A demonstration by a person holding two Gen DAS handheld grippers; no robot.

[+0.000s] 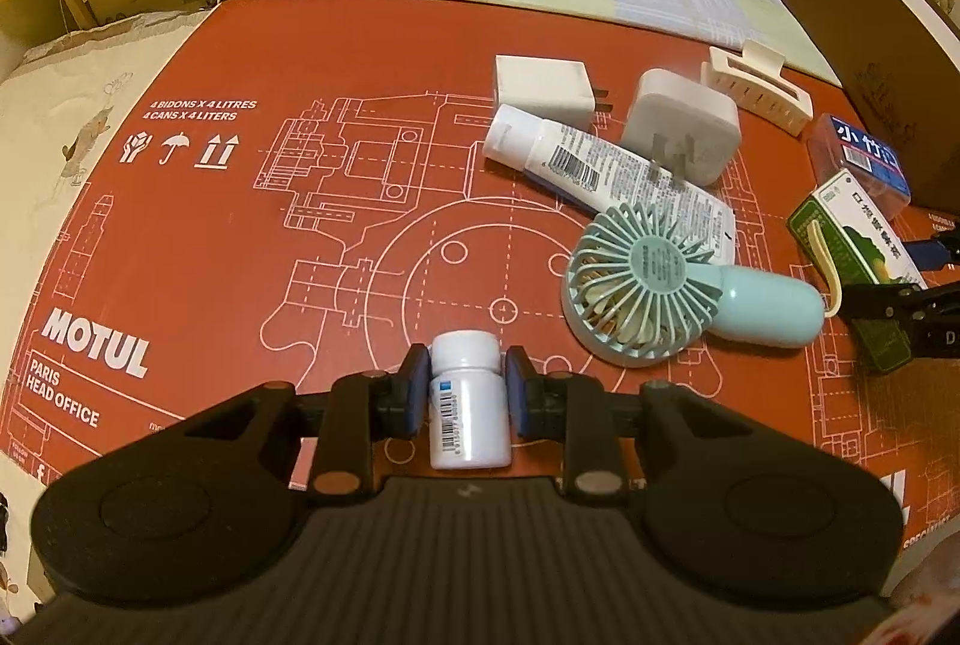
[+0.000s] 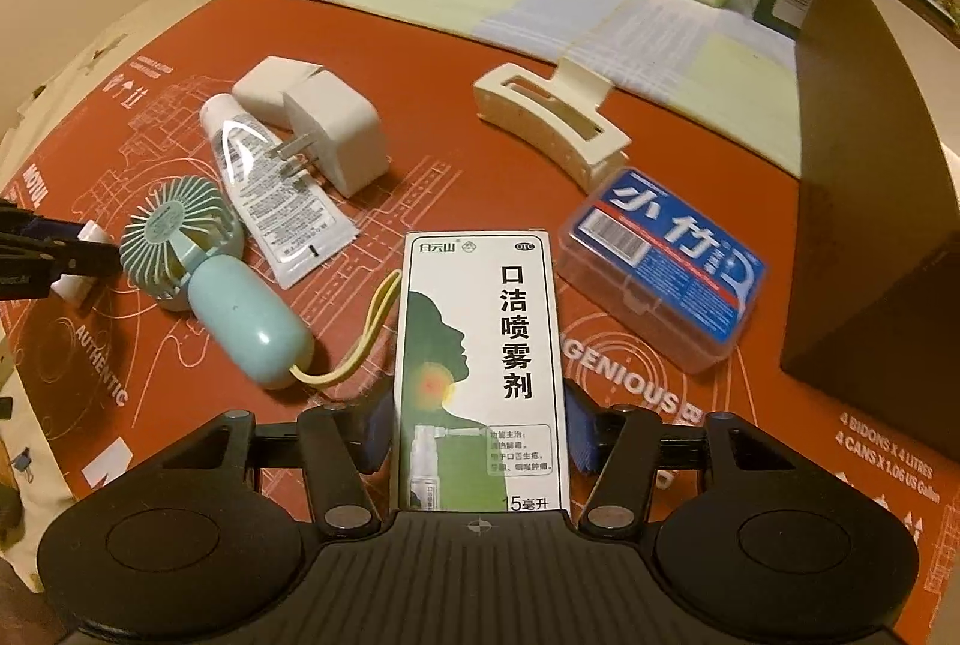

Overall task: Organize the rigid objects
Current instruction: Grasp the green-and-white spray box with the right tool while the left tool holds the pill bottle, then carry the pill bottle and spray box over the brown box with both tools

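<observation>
In the left wrist view my left gripper [image 1: 465, 375] is shut on a small white pill bottle [image 1: 469, 417], whose cap points away from me over the red cardboard sheet [image 1: 180, 237]. The right wrist view shows my right gripper [image 2: 480, 423] shut on a tall white-and-green spray box [image 2: 480, 321], its blue pads against the long sides. A mint hand fan [image 2: 204, 273] lies left of that box, and its yellow strap runs up to the box's edge. The left gripper [image 2: 72, 261] with the bottle shows at the far left edge.
A white tube [image 1: 600, 165], two white plug chargers [image 1: 540, 87] [image 1: 684, 123], a cream hair claw [image 1: 756, 90] and a clear floss box with a blue label [image 2: 660, 267] lie on the sheet. A dark brown box [image 2: 870, 201] stands at right. Cartons and tissue packs line the back.
</observation>
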